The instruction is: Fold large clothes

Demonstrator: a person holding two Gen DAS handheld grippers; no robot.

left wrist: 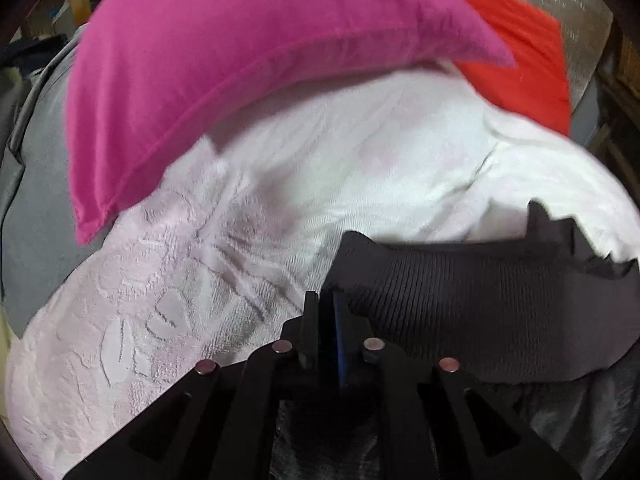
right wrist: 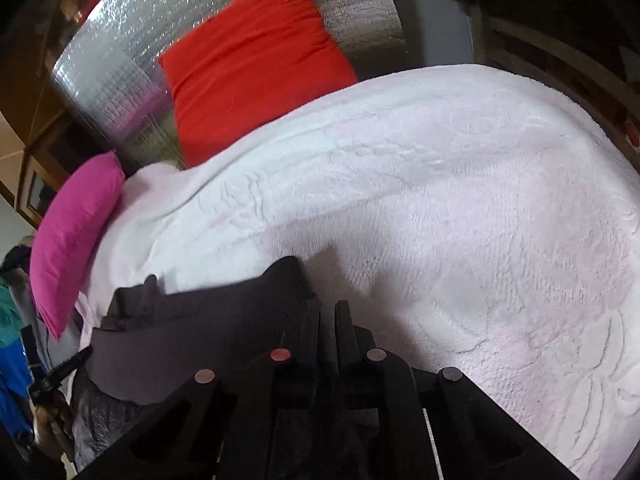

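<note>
I see a dark ribbed garment [left wrist: 480, 308] stretched across the near edge of a bed covered by a white embossed blanket [left wrist: 320, 184], and I take that blanket as my landmark. My left claw [left wrist: 326, 320] is closed tight on the garment's left end; from this view the cloth runs off to the right, over the blanket's near side. My right claw [right wrist: 328, 320] is likewise pinched shut on the garment [right wrist: 200, 332], which here runs off to the left. The left view fills with a magenta pillow [left wrist: 224, 64] resting on the blanket's far left part, a red pillow [left wrist: 524, 52] behind it. Only the right view shows the silver quilted foil sheet [right wrist: 120, 80] beyond the blanket, under the red pillow [right wrist: 252, 60], and blue and teal cloth [right wrist: 12, 380] off the blanket's left edge.
</note>
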